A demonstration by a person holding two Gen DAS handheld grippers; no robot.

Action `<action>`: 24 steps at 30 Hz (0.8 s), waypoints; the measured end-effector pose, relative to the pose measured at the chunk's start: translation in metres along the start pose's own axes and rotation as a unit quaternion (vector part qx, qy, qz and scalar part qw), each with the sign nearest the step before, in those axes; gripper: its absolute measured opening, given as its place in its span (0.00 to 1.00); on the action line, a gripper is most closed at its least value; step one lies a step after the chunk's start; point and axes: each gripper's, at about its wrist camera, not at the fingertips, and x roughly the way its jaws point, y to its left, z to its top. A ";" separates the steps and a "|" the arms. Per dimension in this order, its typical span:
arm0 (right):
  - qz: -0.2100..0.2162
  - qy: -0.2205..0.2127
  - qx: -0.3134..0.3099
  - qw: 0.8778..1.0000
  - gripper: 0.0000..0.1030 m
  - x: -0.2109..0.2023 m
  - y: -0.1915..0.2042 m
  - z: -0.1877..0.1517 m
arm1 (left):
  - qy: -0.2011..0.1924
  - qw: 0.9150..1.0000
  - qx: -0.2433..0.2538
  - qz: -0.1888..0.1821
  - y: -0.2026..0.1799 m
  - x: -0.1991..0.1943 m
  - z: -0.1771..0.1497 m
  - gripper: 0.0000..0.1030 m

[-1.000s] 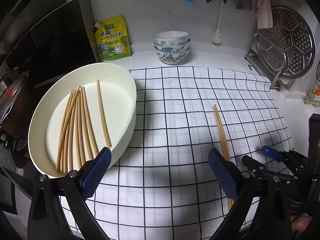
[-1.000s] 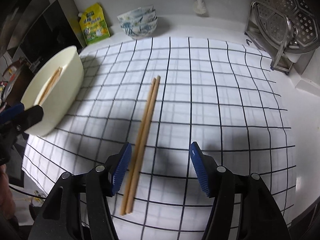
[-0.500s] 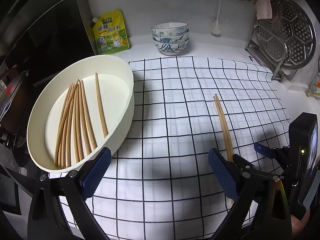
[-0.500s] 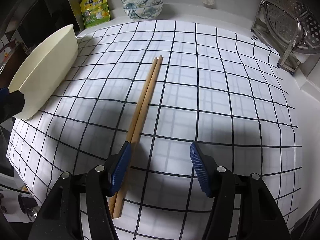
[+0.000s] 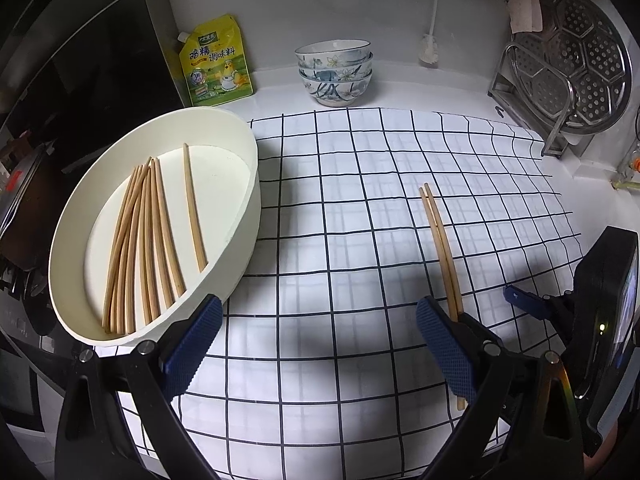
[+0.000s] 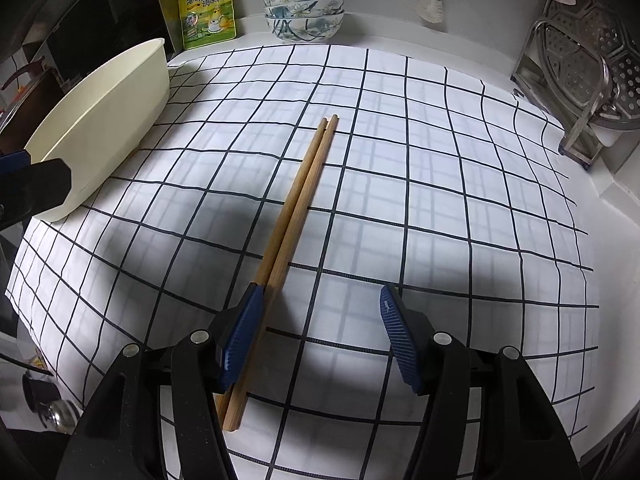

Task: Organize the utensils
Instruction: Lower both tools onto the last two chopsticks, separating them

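At the left of the frame the cream oval tub point(image 5: 244, 184) already holds a fan of chopsticks point(image 5: 148, 240), while the left gripper point(image 5: 316, 344) hangs wide and empty. Mid-frame, the last pair of chopsticks point(image 6: 304, 184) lies on the checked cloth point(image 6: 440, 160). The right gripper point(image 6: 320, 332) is spread with its left pad beside them, so I'd centre both sticks before squeezing.

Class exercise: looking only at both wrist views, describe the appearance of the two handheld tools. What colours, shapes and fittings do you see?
Both match: the left tool and the right tool each have two black, angular plastic arms joined with round silver rivets. Each arm ends in a flat, elongated dark blue pad with a ribbed, textured face. No cables or sleeves are visible.
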 end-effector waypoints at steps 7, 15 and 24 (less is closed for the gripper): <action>0.006 0.008 -0.011 1.000 0.56 0.004 0.004 -0.003 | 0.001 1.000 0.004 -0.001 -0.005 0.001 0.000 0.93; 0.026 0.003 -0.012 1.000 0.07 0.000 -0.001 -0.003 | 0.009 1.000 0.016 -0.018 -0.018 0.008 -0.002 0.93; 0.011 0.003 0.045 0.999 0.07 -0.008 -0.050 -0.018 | 0.031 0.999 0.021 -0.032 -0.053 0.046 -0.003 0.93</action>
